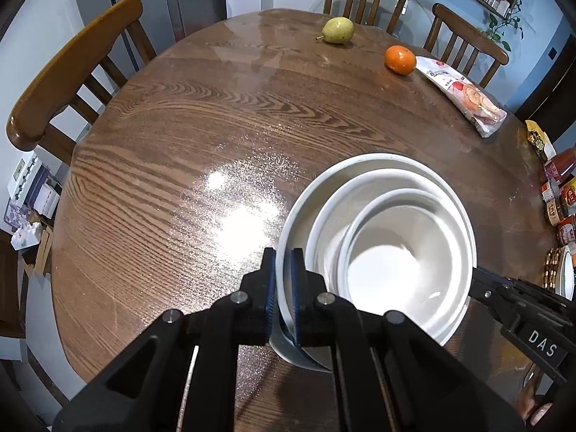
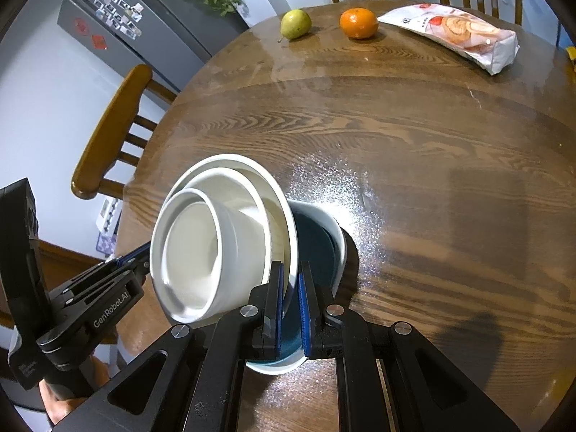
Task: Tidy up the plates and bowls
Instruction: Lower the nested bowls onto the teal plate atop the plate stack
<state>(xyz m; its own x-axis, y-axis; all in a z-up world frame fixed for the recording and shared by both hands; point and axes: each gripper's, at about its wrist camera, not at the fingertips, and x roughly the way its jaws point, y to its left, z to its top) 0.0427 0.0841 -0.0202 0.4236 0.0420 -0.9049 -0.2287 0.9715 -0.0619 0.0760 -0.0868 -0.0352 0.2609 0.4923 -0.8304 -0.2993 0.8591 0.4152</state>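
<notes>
White bowls [image 1: 381,252] sit one inside the other, three of them, and both tools hold this stack by the rim of the biggest one. The left tool [image 1: 283,288] is pinched narrow on the stack's left rim. The right tool [image 2: 291,302] is pinched narrow on the right rim. The stack tilts a little and sits low over the near part of the brown wooden desk [image 1: 201,136].

Under the stack there is one more dish, a dark blue bowl [image 2: 316,248] with a white outside. It rests on the desk. I think the step now is to put the white stack down into that blue bowl, so all the bowls make one pile. I cannot tell if the stack already touches it.

The next move needs both tools to go down together and stay level, so the little bowls inside do not slide. Then both tools must let go at about the same time.

Far away on the desk are a green pear [image 1: 337,30], an orange [image 1: 400,59] and a snack bag [image 1: 462,95]. Jars and packets [image 1: 558,201] stand at the right edge. Wooden chairs [image 1: 68,75] stand around the desk. None of these is in the way. Only the blue bowl's rim is close, and the stack could bump it.
</notes>
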